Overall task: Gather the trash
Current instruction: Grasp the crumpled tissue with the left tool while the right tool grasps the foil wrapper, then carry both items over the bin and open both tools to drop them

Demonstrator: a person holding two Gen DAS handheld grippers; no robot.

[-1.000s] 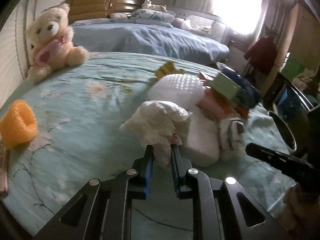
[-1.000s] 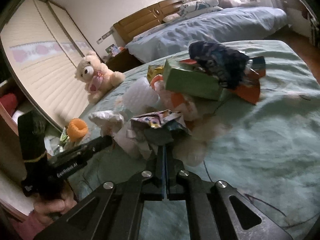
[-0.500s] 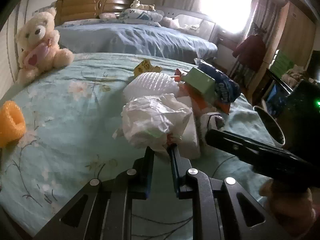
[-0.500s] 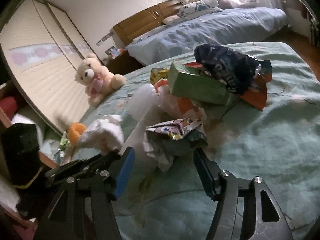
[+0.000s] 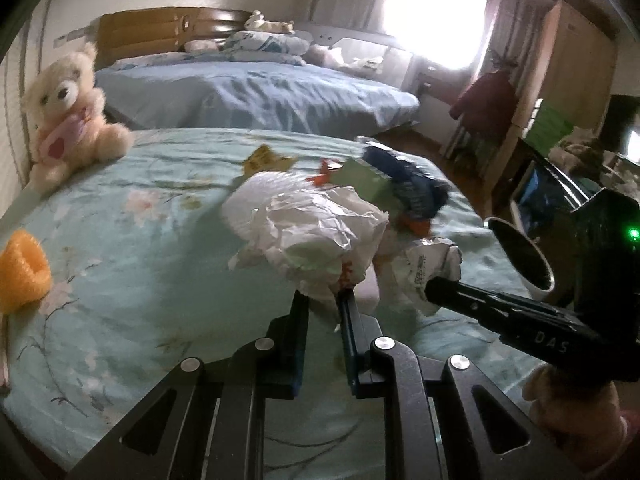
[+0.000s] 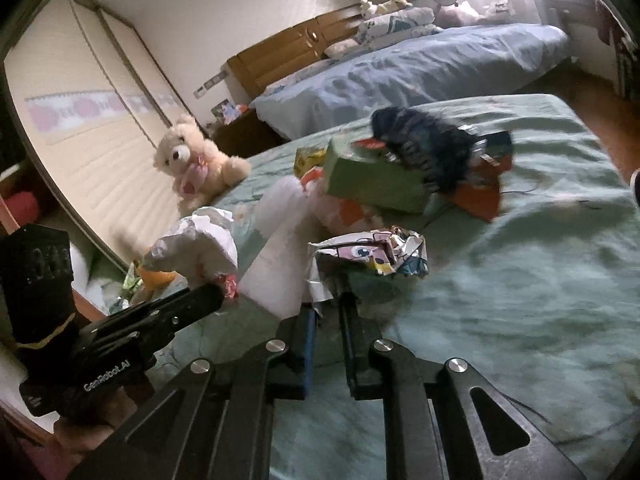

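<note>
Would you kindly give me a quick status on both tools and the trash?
Left tool shut on crumpled white paper. Right tool, jaws just closed, shut on colourful foil wrapper. Trash pile remains on bed.

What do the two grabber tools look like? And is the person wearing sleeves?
Both are black, angular frames with silver screws and cut-out holes. The left gripper and right gripper each have two thin fingers with blue pads. One body reads "GenRobot.AI", the other "DAS" and shows a green light. A pink sleeve peeks out at one wrist.
</note>
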